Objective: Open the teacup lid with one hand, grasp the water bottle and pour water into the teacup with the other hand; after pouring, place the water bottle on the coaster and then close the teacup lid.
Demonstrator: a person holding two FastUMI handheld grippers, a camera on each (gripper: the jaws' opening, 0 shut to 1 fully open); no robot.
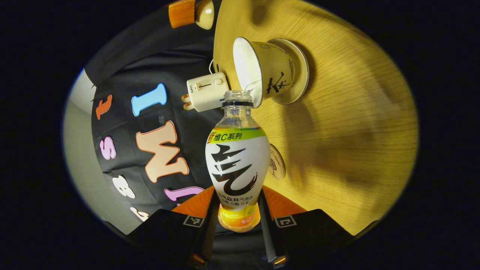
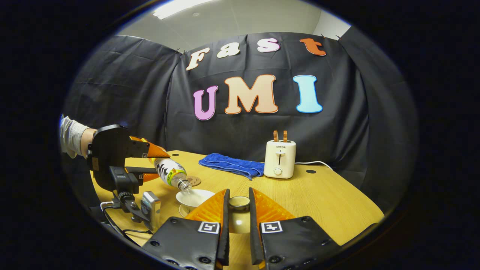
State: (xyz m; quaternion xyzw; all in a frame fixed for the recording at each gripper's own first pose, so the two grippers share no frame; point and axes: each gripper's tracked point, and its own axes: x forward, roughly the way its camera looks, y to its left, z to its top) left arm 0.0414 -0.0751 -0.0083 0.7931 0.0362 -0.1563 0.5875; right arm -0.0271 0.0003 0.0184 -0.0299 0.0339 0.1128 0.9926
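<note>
Your left gripper (image 1: 239,221) has its fingers pressed on either side of the lower body of the water bottle (image 1: 237,165), which reaches away from the camera with its uncapped mouth at the rim of the teacup (image 1: 262,73). In the left gripper view the scene is rolled sideways: the teacup sits on its saucer (image 1: 300,71) on the wooden counter (image 1: 356,131), its white inside open. The round coaster (image 1: 276,162) lies on the counter just beside the bottle's body, partly hidden behind it. A cream toaster (image 1: 207,91) stands farther off, near the counter's edge.

Your right gripper (image 2: 239,219) holds the teacup lid (image 2: 239,212) between its fingers, which are drawn in narrow against its sides; the lid hangs above the near counter. In the right gripper view, left of those fingers, you see the teacup (image 2: 195,198) on the counter (image 2: 318,198) with the bottle (image 2: 170,172) tilted mouth-down over it, held by your left gripper (image 2: 144,163), with a sleeve (image 2: 71,135) behind it. The coaster (image 2: 195,180) lies just beyond the bottle's neck. Farther back rest a folded blue towel (image 2: 232,165) and, to its right, the toaster (image 2: 279,159), its cord trailing right along the counter.
</note>
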